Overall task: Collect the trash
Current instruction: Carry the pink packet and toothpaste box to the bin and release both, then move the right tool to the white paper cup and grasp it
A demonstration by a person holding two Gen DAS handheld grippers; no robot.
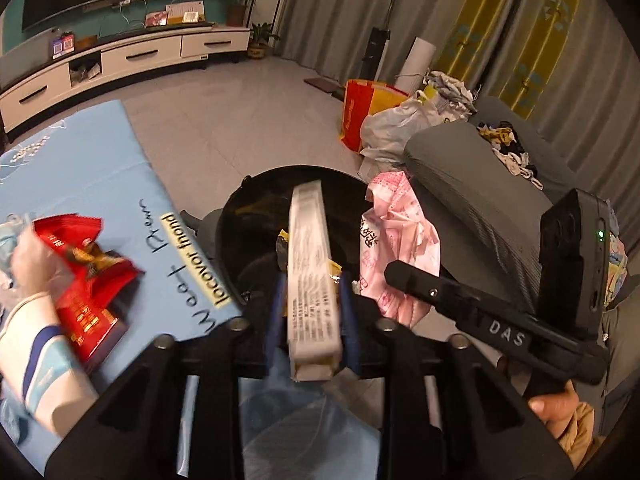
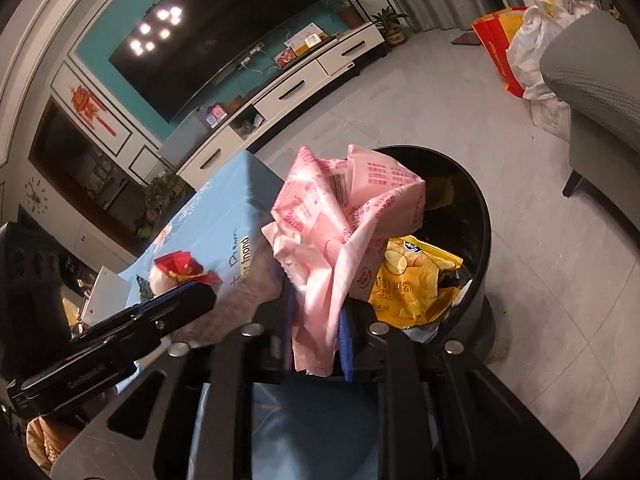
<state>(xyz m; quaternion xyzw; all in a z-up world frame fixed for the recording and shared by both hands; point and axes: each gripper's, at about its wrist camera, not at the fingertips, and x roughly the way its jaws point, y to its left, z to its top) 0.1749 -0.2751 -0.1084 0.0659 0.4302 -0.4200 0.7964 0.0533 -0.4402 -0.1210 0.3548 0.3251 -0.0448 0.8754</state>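
2 grippers hovered over 1 black bin; left gripper clamped 1 white box; right gripper clamped 1 pink wrapper.

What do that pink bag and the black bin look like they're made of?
The pink bag looks like thin, soft plastic film: it crumples and folds with a slight sheen. The black bin seems hard, glossy plastic, judging by reflections on its smooth rim.

Open mouth of black bin: partly filled by yellow chip bag. Left of bin: blue-covered counter edge, close alongside. Right of bin: grey sofa, near. Beyond bin: bare tiled floor, unobstructed to TV cabinet.
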